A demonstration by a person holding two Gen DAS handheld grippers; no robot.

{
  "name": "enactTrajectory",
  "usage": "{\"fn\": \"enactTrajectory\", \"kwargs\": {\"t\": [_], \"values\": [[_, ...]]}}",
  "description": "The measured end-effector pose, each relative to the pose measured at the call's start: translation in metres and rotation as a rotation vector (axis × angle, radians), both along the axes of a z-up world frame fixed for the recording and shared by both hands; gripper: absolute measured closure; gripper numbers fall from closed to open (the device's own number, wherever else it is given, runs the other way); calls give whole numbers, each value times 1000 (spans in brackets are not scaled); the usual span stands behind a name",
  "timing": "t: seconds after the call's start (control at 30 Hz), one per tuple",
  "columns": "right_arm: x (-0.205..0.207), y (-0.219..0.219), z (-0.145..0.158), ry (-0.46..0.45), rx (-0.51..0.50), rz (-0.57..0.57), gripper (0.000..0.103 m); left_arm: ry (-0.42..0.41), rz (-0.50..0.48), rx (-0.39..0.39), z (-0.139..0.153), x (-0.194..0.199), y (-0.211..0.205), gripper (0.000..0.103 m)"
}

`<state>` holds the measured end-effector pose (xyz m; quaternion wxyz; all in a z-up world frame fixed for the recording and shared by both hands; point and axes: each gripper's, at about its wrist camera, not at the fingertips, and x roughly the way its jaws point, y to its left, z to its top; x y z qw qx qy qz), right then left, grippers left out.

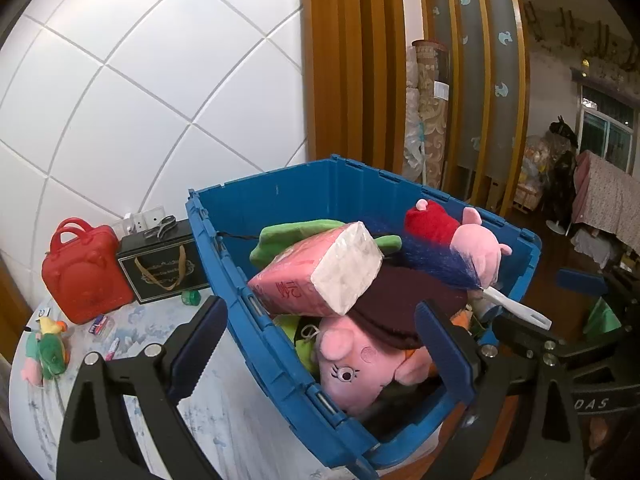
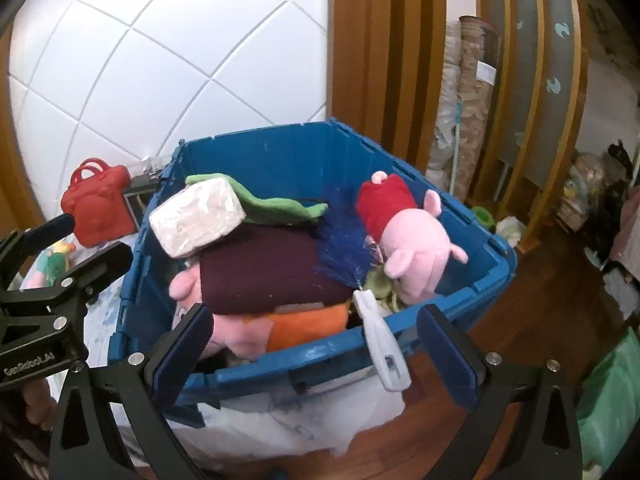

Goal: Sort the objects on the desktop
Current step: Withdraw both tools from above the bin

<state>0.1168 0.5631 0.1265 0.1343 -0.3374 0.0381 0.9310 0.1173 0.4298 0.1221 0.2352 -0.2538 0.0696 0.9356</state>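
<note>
Blue crate [image 2: 320, 350] holds two pig plushes, one tissue pack [image 1: 320, 268]; both hand-held grippers gape, empty.

- We see our left gripper [image 1: 320, 344] spread wide and empty above the blue crate [image 1: 280, 364].
- In the crate a pink tissue pack [image 1: 320, 272] rests on plush pigs.
- On the table [image 1: 224, 420] stand a red bag [image 1: 86, 272] and a black box [image 1: 160, 264].

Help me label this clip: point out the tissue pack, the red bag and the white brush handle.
tissue pack [image 1: 344, 270], left wrist view, on its white end face.
red bag [image 1: 86, 276], left wrist view, on its front panel.
white brush handle [image 2: 384, 350], right wrist view, mid-handle over the bin rim.
</note>
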Motion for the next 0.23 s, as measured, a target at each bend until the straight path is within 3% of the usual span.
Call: {"fn": "enactTrajectory", "kwargs": {"t": [0.23], "values": [[0, 3, -1, 0, -5, -15, 0, 2, -2, 2, 0, 1, 4, 7]]}}
